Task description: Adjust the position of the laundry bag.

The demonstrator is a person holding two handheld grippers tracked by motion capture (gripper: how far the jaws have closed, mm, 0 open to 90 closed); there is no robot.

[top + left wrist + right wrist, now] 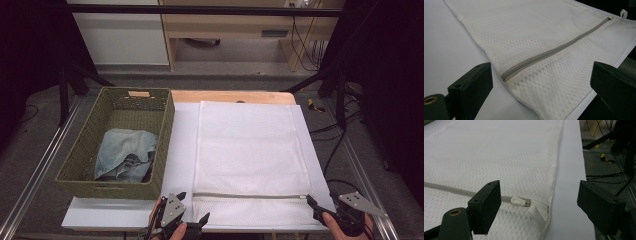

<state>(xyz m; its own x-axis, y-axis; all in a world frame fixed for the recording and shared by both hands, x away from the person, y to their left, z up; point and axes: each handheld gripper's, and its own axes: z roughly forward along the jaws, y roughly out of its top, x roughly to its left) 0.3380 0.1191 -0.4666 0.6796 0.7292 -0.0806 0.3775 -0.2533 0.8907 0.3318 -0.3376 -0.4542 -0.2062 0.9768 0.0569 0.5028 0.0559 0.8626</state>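
Mesh laundry bag [250,150] flat on surface, zipper [248,195] closed; left gripper [192,207], right gripper [320,207] jaws released, empty.

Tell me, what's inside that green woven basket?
Inside the basket lies a crumpled light-blue denim garment. Whatever sits beneath it is covered; the rest of the basket floor looks bare.

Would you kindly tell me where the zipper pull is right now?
In the right gripper view the zipper pull lies at the mesh bag's right edge, between the open right hand-held gripper's jaws.
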